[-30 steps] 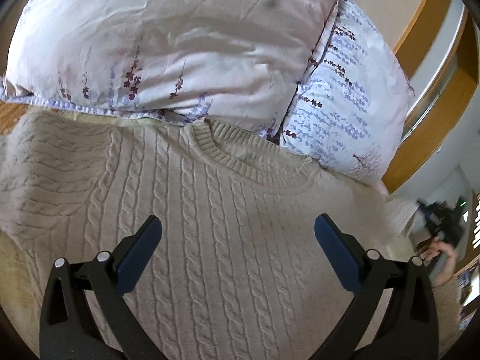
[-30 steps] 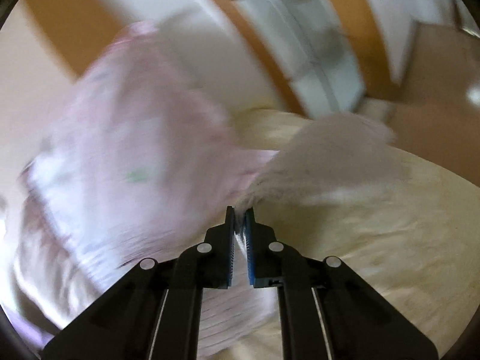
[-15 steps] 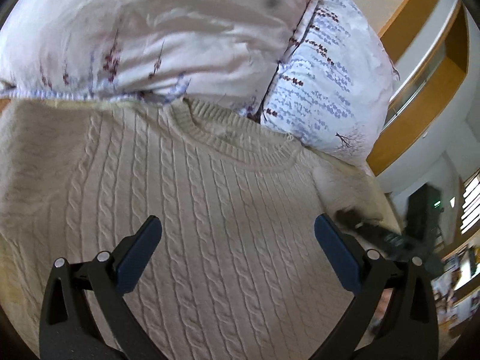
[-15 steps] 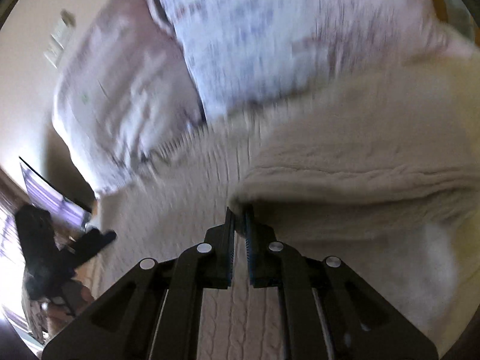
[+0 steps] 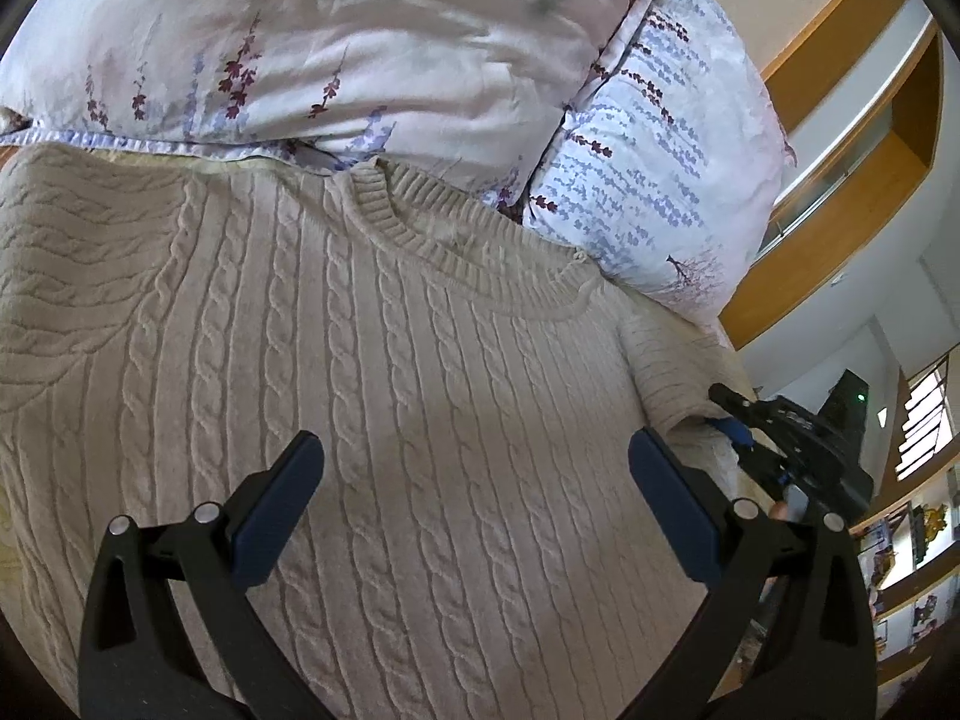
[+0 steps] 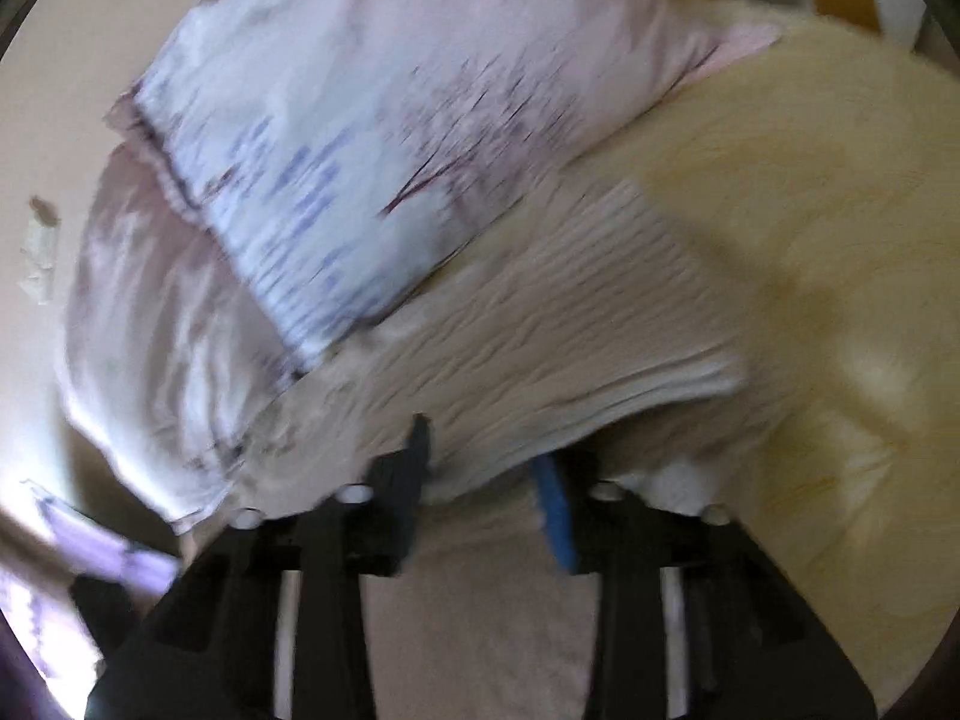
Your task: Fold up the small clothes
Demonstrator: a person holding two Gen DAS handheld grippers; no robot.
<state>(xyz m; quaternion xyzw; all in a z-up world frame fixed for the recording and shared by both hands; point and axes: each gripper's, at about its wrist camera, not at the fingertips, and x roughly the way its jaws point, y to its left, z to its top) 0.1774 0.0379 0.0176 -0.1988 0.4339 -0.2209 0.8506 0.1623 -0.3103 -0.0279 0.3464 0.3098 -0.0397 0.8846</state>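
A cream cable-knit sweater (image 5: 420, 390) lies flat on the bed, its ribbed collar (image 5: 456, 252) towards the pillows. My left gripper (image 5: 474, 468) hovers open over the sweater's chest with nothing between its fingers. At the sweater's right edge, the right sleeve (image 5: 672, 372) is folded in on itself. My right gripper (image 5: 735, 417) sits at that sleeve's edge. In the blurred right wrist view my right gripper (image 6: 486, 480) has its jaws opening, and the sleeve (image 6: 570, 336) drapes across and between them, with the pads apart.
Two floral pillows (image 5: 360, 42) (image 5: 660, 180) lie against the sweater's collar end. A pale yellow bed sheet (image 6: 810, 210) spreads to the right of the sleeve. A wooden frame (image 5: 840, 228) and shelves (image 5: 912, 546) stand beyond the bed.
My right gripper carried the sleeve in towards the sweater's body and down, and its jaws, shut before, have parted. The left gripper tilted slightly and stayed open over the chest.
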